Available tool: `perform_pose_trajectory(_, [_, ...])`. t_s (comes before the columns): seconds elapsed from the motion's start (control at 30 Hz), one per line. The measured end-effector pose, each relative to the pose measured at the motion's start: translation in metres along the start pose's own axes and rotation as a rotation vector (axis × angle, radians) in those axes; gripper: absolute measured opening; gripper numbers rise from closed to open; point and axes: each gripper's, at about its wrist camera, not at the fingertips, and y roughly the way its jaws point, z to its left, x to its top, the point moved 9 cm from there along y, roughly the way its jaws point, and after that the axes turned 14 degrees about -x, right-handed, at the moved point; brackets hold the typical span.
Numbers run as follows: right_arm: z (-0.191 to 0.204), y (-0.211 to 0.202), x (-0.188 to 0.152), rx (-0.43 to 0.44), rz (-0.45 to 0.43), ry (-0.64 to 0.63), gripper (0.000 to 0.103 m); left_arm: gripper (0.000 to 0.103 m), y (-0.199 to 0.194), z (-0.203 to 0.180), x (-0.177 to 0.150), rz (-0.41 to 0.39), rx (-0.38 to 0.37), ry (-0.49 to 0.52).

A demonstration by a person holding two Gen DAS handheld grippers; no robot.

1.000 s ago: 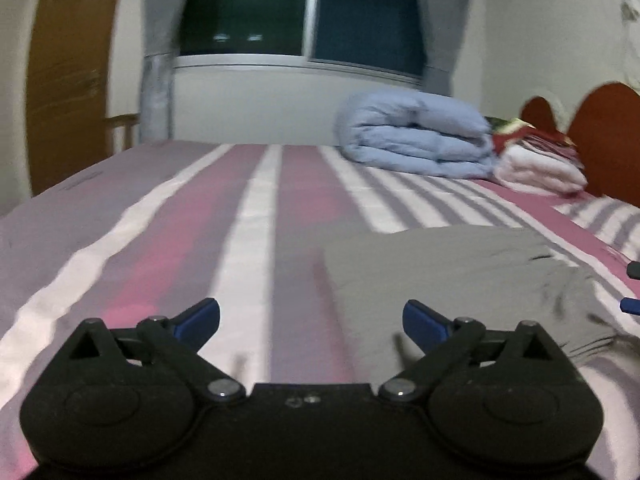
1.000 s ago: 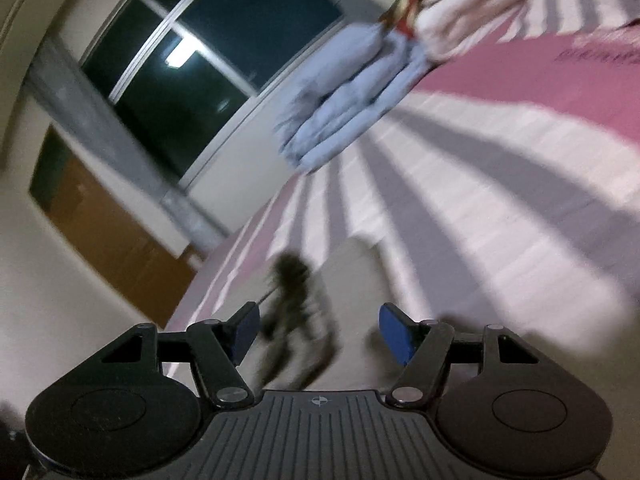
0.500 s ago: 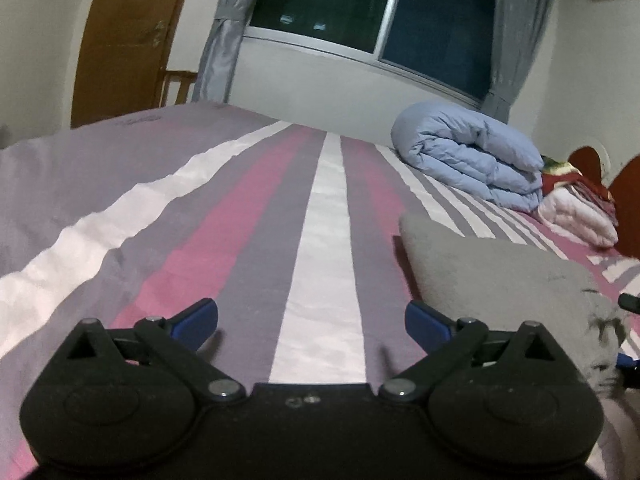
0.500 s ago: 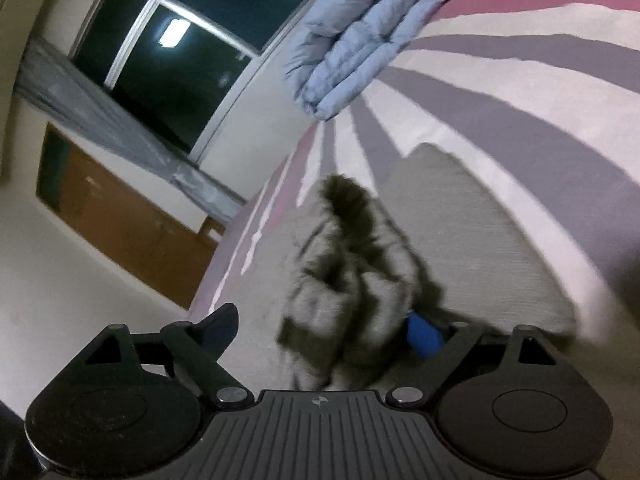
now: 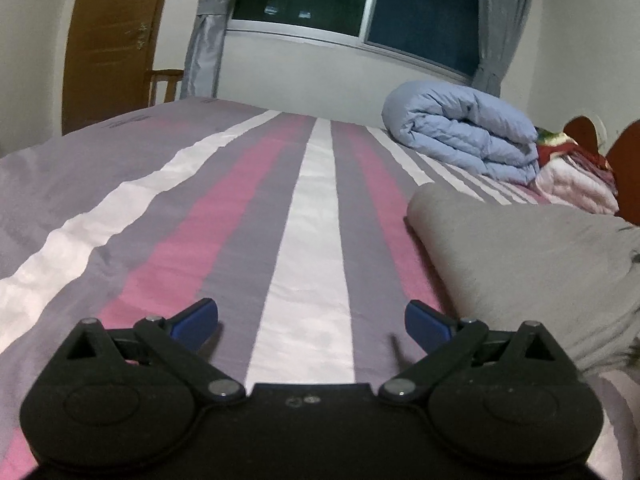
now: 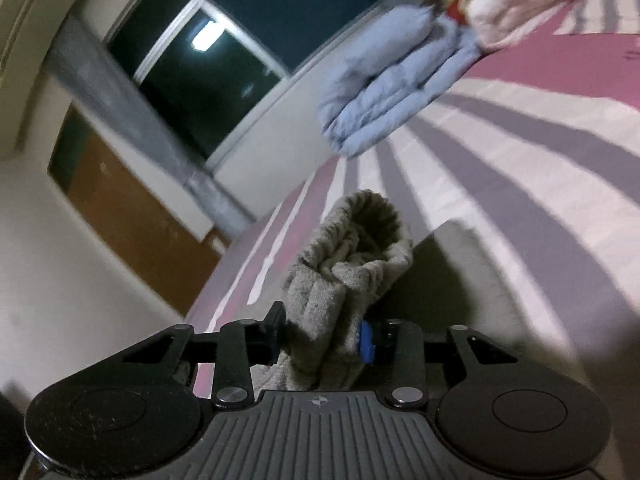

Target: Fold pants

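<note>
The grey pants [image 5: 532, 256] lie folded on the striped bed at the right of the left wrist view. My left gripper [image 5: 311, 319] is open and empty, low over the bedsheet just left of the pants. In the right wrist view my right gripper [image 6: 325, 338] is shut on a bunched grey end of the pants [image 6: 352, 256], which sticks up between the fingers. The rest of the pants lies flat behind it.
The bed [image 5: 224, 216] has a pink, white and grey striped sheet. A folded light blue duvet [image 5: 464, 132] and pink-white bedding [image 5: 572, 188] sit at the far right by a red headboard. A window with grey curtains and a brown door stand behind.
My right gripper has closed on the bunched end of the pants, after being open. My left gripper has moved left, away from the pants, staying open.
</note>
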Motion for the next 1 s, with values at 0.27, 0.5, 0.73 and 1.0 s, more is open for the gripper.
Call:
perform_pose_trajectory(0.27, [-0.067, 0.025, -0.023, -0.051, 0.132, 0.135, 0.04, 0.094, 0.003, -0.007, -0.004, 0.018, 0.023, 0.045])
perform_pose_trajectory(0.5, [-0.061, 0.014, -0.019, 0.006, 0.085, 0.119, 0.041, 0.094, 0.002, -0.008, -0.003, 0.017, 0.03, 0.055])
perform_pose_trajectory(0.73, [-0.058, 0.031, -0.024, -0.088, 0.112, 0.008, 0.051, 0.094, 0.0, -0.01, -0.002, 0.003, 0.023, 0.048])
perform_pose_trajectory(1.0, [-0.029, -0.025, -0.011, -0.138, -0.097, -0.154, 0.091, 0.094, -0.017, -0.026, -0.009, 0.015, -0.01, 0.051])
